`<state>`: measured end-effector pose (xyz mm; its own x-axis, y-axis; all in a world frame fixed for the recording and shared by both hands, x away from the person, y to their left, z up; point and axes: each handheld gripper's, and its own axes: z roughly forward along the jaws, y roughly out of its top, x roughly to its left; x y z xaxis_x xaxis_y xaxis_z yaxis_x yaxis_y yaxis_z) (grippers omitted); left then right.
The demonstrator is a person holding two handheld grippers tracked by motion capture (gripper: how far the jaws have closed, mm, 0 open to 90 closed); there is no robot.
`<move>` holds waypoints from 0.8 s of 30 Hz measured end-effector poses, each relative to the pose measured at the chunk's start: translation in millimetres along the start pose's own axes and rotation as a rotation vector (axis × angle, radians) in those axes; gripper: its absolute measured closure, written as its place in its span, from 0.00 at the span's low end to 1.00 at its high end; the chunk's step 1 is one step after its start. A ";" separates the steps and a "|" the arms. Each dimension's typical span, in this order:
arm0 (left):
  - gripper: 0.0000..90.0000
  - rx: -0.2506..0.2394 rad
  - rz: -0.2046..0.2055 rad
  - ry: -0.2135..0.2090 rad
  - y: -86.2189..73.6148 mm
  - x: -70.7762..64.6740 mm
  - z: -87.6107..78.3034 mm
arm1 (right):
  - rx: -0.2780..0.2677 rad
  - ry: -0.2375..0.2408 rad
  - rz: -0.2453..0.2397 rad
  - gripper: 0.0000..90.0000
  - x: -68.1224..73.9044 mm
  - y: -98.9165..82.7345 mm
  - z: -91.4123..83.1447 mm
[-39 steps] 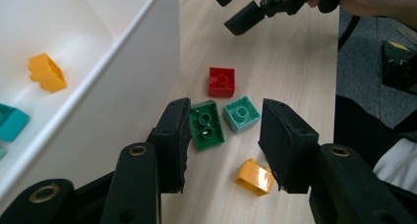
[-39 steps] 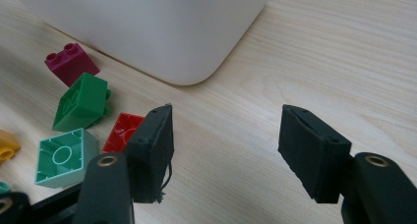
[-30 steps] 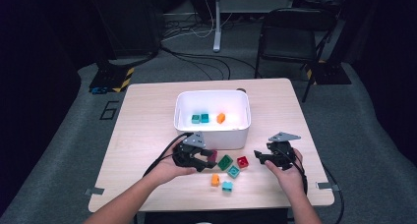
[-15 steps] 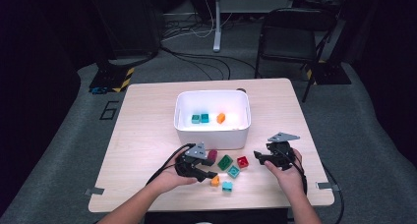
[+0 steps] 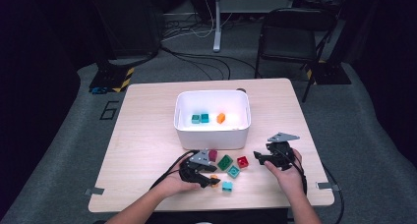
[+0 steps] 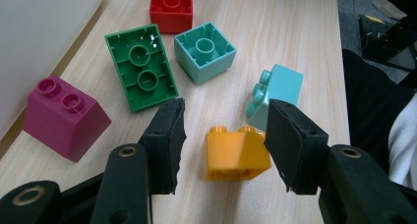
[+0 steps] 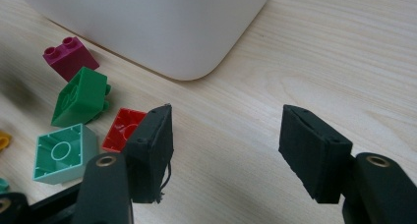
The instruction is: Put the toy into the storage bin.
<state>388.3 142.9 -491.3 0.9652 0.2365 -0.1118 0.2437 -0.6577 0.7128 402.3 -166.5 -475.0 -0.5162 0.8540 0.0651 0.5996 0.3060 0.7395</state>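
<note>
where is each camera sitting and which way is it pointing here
High view: above the person's side, facing forward and down on the table and white bin; both forearms, left gripper, right gripper.
Left gripper view: on that gripper, looking down past its open jaws at the orange brick between them.
Right gripper view: low, along open jaws toward the bin.
Shared: the gripper views both catch the magenta brick, green brick and red brick.

The left gripper (image 6: 223, 150) came down toward the person's edge of the table (image 5: 147, 135) — from beside the magenta brick (image 6: 64, 118) to the orange brick (image 6: 237, 153). Its jaws had just been opening, and the orange brick now sat between them, the pads clear of its sides — the light blue brick (image 6: 275, 94) just beyond.
</note>
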 end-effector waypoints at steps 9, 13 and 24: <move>0.53 0.027 -0.003 -0.005 -1.7 -7.1 2.9 | -0.001 0.000 -0.001 0.41 -0.5 0.0 -0.1; 0.53 0.066 0.011 0.012 -4.7 -7.1 6.0 | -0.001 0.000 -0.004 0.41 0.0 0.1 -0.1; 0.64 0.048 -0.026 0.017 -10.5 -3.1 6.9 | 0.002 -0.001 -0.002 0.41 -0.4 -0.1 0.1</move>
<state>383.5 144.1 -503.3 0.9568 0.2659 -0.1177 0.2733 -0.6846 0.6758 402.5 -166.8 -475.2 -0.5166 0.8539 0.0629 0.5995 0.3083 0.7386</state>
